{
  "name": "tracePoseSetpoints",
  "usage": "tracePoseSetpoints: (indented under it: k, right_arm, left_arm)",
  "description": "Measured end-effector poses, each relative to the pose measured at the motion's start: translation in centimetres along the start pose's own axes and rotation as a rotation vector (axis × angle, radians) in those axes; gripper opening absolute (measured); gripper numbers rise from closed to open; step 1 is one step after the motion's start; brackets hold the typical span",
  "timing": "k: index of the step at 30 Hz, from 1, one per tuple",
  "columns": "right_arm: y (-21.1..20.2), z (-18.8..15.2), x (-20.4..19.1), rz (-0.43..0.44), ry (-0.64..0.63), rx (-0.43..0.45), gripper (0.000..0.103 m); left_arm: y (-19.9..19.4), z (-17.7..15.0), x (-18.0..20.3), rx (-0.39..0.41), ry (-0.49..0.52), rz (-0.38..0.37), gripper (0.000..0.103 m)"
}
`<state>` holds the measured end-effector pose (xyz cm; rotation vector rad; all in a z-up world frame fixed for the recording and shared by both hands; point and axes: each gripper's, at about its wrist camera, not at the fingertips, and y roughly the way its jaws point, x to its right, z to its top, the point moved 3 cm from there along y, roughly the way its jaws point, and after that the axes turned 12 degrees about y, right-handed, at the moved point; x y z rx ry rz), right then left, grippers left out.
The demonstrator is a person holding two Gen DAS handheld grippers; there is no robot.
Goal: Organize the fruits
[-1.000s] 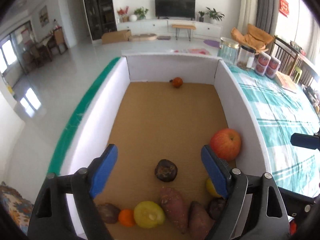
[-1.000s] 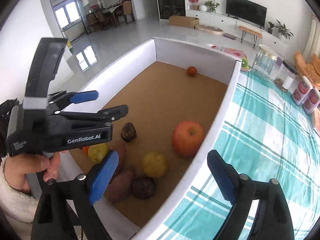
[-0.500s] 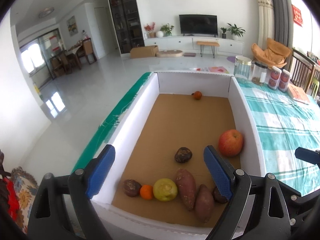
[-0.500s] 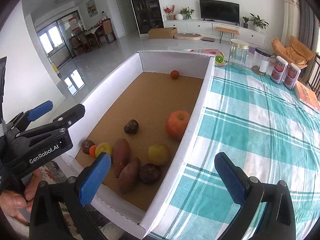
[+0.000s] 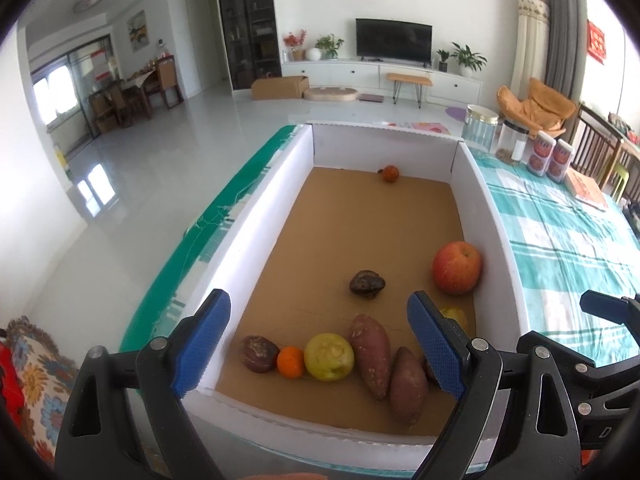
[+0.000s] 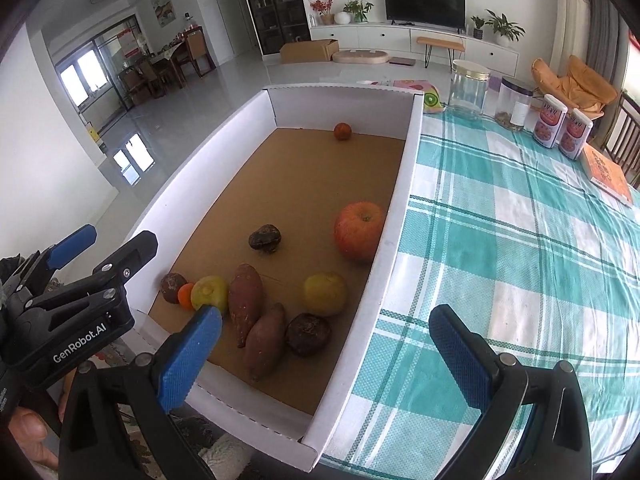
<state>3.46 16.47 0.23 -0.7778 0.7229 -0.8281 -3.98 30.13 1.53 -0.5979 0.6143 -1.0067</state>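
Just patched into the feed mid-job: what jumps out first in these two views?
The long white cardboard box with a brown floor dominates both views, on the teal checked tablecloth. Inside it, the big red apple sits against the right-hand wall, with a row of produce near the front including two reddish-brown sweet potatoes. Both grippers, left and right, hang open and empty before the box.
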Motion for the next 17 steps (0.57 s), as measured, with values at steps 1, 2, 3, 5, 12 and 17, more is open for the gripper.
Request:
tracePoseSetpoints:
  k: [1,2,3,5,12,17]
  right_arm:
    - [0.0,0.0,-0.1,0.001,-0.003,-0.002,0.103]
    - [0.0,0.0,-0.3,0.000,-0.007,-0.003,0.103]
    - [0.0,0.0,-0.4,-0.005,-0.011,-0.003,0.103]
    - [0.0,0.1,-0.7,-0.015,-0.021,-0.003,0.103]
    - [0.1,0.1,-1.1,-0.030,-0.033,-0.002,0.103]
    - [0.1,0.0,-1.1,-0.017,-0.030,-0.003,0.103]
  left_arm:
    - [0.0,0.0,-0.1,-0.002,-0.004,-0.002,0.092]
    - [0.1,-0.1,-0.2,-0.002,-0.007,-0.004,0.092]
    - [0.0,-0.3,-0.5,-0.003,-0.009,-0.003,0.092]
    - [0.0,-0.3,-0.6,-0.005,-0.010,-0.004,0.092]
    - [0.1,-0.4,-0.9,-0.006,-0.010,-0.027,0.092]
    - [-0.4,-0.7,-0.8,0.015,-0.016,-0.043,0.093]
